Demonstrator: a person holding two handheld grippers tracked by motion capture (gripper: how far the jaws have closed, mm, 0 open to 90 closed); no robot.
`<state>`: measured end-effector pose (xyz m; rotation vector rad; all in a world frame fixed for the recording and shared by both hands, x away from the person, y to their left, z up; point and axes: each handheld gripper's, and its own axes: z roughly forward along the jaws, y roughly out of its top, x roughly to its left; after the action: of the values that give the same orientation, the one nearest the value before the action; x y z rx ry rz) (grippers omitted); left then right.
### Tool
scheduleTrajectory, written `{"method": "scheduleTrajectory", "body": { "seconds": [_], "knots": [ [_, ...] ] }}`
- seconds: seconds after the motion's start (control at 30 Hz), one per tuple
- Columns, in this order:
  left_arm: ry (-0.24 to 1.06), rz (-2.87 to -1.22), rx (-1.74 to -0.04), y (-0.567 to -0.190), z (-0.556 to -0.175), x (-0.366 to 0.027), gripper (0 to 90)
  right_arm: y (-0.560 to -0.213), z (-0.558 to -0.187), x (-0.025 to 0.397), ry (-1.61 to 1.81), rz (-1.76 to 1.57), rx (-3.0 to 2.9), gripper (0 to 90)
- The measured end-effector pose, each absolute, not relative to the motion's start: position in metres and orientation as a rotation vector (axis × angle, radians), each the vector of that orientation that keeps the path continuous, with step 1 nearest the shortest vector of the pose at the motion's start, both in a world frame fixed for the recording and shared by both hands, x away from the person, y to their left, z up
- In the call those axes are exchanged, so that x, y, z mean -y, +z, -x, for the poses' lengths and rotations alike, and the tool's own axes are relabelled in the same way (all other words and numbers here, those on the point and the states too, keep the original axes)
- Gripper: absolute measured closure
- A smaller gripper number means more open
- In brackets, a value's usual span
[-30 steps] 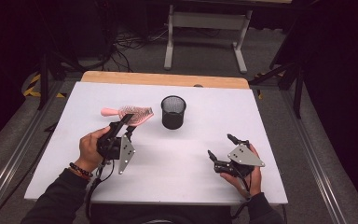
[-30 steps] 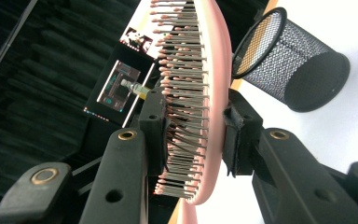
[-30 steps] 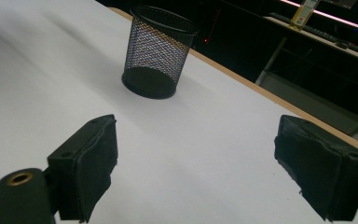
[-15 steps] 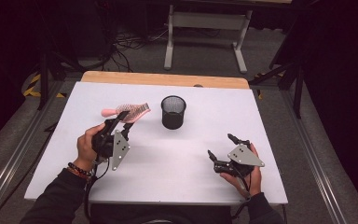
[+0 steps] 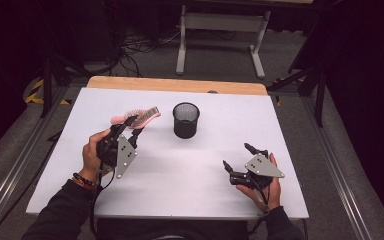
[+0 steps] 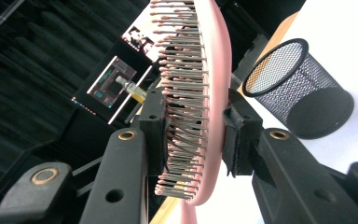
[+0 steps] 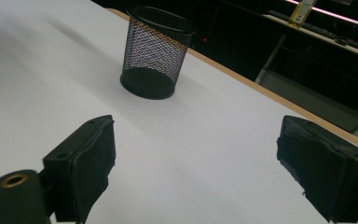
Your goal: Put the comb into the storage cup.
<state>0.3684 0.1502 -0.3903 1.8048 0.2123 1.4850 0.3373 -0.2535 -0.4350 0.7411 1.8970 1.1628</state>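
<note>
The left tool clamps a pink hairbrush lifted off the white counter, just left of the black mesh cup it likely goes into, while the right tool rests open and empty.

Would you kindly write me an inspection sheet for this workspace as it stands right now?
Surface: white tabletop with a wooden strip along the far edge.
Job's things: pink hairbrush lifted off the table, clamped across bristles and back; black mesh cup upright, to its right and apart from it.
Clutter: nothing seen.
Grippers: left hand-held gripper shut on the hairbrush; right hand-held gripper open, holding nothing, low over the table's near right part.
Cables: a black cable trails from the left hand-held gripper; loose cables on the floor beyond the table.
Surroundings: grey floor, light metal stand, dark room.
</note>
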Motion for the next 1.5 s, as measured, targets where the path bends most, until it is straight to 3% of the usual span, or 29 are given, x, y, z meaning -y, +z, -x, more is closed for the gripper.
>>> {"method": "scheduleTrajectory", "body": {
  "seconds": [0.83, 1.5],
  "knots": [
    [1.345, -1.702, -0.309, -0.368, -0.387, -0.147, 66.0, -0.433, -0.338, 0.254, 1.166, -0.753, -1.882, 12.7],
    [1.112, -1.520, -0.395, -0.325, -0.403, -0.143, 66.0, -0.429, -0.337, 0.259, 1.180, -0.768, -1.844, 13.2]
  ]
}}
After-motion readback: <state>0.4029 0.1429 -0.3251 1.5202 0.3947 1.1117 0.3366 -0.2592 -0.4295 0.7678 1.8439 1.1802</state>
